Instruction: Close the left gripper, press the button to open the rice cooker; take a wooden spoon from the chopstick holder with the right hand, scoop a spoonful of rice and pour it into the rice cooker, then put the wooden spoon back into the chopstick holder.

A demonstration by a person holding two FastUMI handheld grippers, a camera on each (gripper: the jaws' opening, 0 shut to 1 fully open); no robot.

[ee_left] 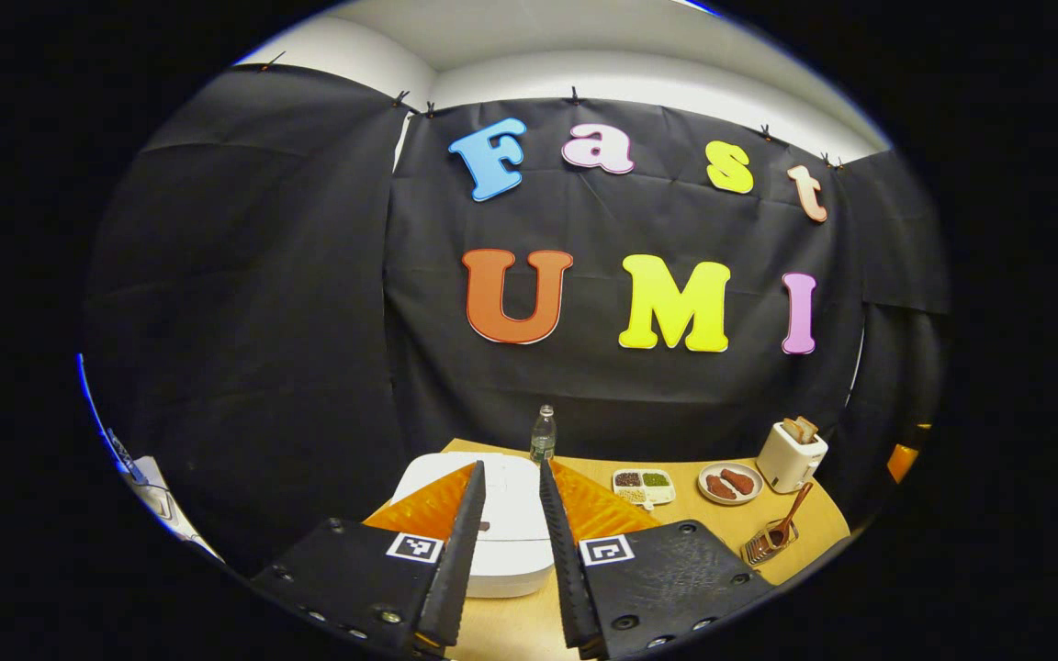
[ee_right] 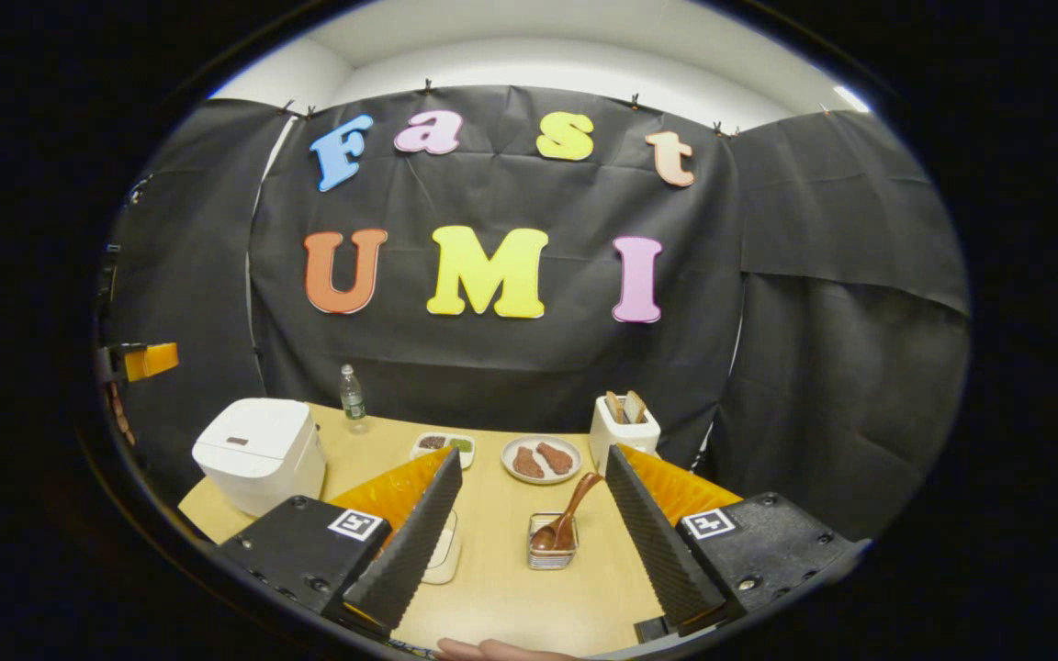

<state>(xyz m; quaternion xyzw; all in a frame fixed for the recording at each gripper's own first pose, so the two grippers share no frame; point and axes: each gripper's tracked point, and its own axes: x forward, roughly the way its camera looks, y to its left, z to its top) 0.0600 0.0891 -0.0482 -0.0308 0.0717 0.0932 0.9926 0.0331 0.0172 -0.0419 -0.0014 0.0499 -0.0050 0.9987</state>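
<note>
The white rice cooker (ee_left: 511,528) stands lid-down on the wooden table (ee_left: 814,528), straight ahead of my left gripper (ee_left: 512,473). That gripper's fingers are a little apart, framing the cooker, with nothing between them. In the right gripper view the cooker (ee_right: 258,454) sits at the far left. A wooden spoon (ee_right: 570,514) leans in the small chopstick holder (ee_right: 552,551), just beyond my right gripper (ee_right: 534,459), which is wide open and empty. From the left gripper view the spoon (ee_left: 786,523) and holder (ee_left: 765,546) lie far right.
Along the back of the table (ee_right: 492,588) stand a water bottle (ee_right: 351,395), a divided dish of grains (ee_right: 444,445), a plate of meat pieces (ee_right: 541,459) and a toaster with bread (ee_right: 624,427). A white dish (ee_right: 444,551) is half hidden behind my right gripper's left finger.
</note>
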